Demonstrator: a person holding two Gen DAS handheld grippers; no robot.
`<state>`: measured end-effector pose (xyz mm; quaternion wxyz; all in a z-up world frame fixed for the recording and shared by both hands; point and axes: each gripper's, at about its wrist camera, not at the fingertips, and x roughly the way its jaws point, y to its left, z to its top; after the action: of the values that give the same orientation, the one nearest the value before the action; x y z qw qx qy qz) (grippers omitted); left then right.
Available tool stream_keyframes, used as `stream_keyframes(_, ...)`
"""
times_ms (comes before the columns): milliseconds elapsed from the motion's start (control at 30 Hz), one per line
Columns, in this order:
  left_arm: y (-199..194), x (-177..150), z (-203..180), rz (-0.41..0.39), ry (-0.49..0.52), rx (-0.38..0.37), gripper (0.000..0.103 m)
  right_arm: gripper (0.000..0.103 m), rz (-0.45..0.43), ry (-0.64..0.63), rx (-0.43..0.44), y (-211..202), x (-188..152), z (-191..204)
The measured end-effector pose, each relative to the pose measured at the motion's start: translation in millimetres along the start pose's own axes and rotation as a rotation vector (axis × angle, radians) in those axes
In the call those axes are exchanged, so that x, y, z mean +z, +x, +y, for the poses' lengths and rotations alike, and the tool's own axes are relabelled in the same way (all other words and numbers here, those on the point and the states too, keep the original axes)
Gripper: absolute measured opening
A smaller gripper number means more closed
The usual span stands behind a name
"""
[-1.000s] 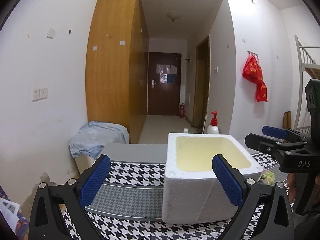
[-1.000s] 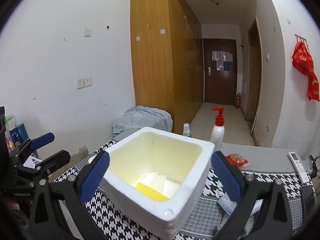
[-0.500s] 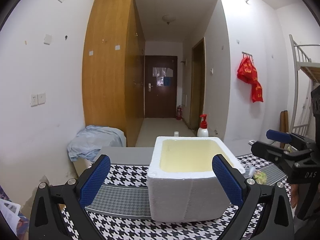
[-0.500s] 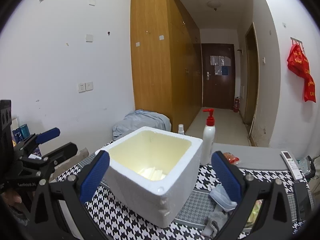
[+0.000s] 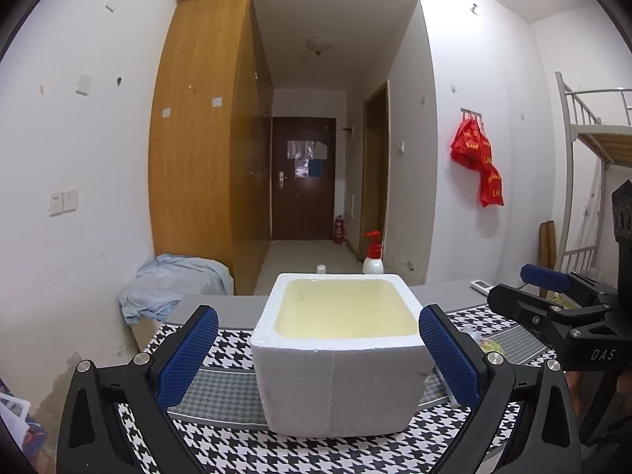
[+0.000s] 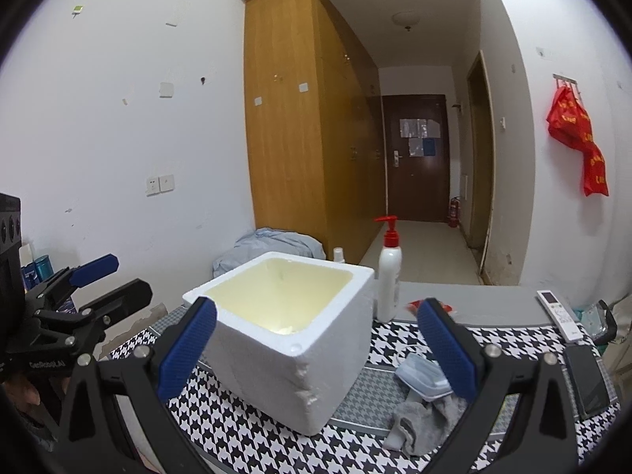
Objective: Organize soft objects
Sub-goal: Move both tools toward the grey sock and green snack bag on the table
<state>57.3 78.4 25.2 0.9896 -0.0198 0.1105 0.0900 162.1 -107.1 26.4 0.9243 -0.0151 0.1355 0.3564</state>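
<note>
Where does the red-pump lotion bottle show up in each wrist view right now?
Left wrist: the lotion bottle is small, centre, behind the foam box's far rim, only its top showing.
Right wrist: the lotion bottle stands full height, right of centre, close beside the foam box's far right corner.
Shared landmark: the foam box on the houndstooth cloth.

Your left gripper [image 5: 318, 349] and right gripper [image 6: 316, 343]: black frames, blue textured pads. Foam box [image 5: 339, 375] white outside, pale yellow inside. Tablecloth [image 6: 245, 426] black-and-white houndstooth with grey bands. Near your right gripper: grey sock [image 6: 426, 422], light blue mask [image 6: 422, 375]. Pump bottle [image 6: 389, 280] white, red top. Wardrobe [image 5: 201, 138] orange-brown wood; door [image 5: 302, 177] dark brown; hanging bag [image 5: 480, 162] red.
</note>
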Motion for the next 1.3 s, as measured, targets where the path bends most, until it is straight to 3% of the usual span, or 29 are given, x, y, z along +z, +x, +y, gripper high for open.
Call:
stream_keyframes(800,-15,-23,-35,-0.070,0.013,-0.073,0.102,0.103,-0.108,-0.002,-0.044,-48,-32,-21)
stream_keyframes(1300,-5,-41,-45,-0.066,-0.009,-0.067,0.102,0.103,-0.064,0.011,-0.112,-48,-58,-41)
